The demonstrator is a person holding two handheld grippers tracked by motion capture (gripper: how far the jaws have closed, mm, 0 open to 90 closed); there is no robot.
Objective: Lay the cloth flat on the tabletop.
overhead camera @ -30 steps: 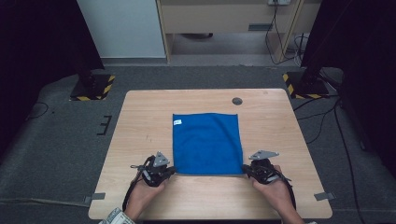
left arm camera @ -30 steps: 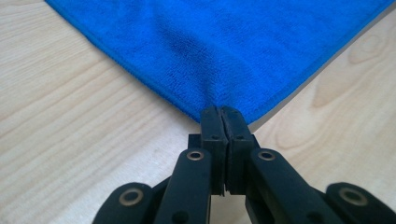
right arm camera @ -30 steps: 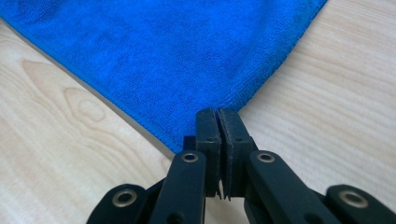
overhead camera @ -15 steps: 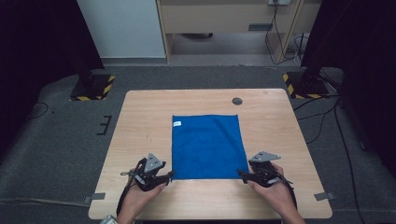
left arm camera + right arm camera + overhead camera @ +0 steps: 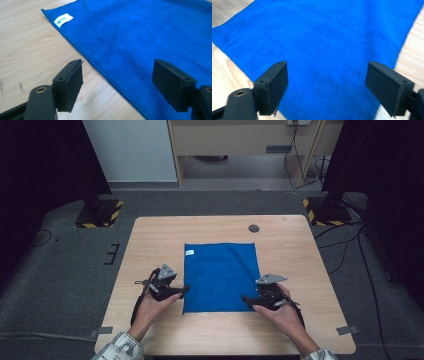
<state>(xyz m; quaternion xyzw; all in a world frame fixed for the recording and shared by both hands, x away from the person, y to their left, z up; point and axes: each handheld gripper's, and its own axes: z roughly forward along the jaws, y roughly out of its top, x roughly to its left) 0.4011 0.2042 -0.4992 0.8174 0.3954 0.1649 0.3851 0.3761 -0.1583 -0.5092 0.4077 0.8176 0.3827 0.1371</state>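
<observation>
Two grippers flank the near edge of a flat blue microfibre cloth point(image 5: 221, 277) spread square on the pale wooden bench point(image 5: 150, 232), seen from the high view: left gripper point(image 5: 181, 290) just off the near left corner, right gripper point(image 5: 246, 299) at the near right corner, both having just been opening, nothing pinched. Along the left gripper view, jaws spread wide, one over bare wood, the other over the cloth's edge, white label point(image 5: 63, 19) at the far corner. Along the right gripper view, jaws likewise spread, cloth beneath and between but not gripped. Likely the release after laying the cloth out; next, probably a fresh pinch on corners or a withdrawal, low and level so as not to ruffle it.
</observation>
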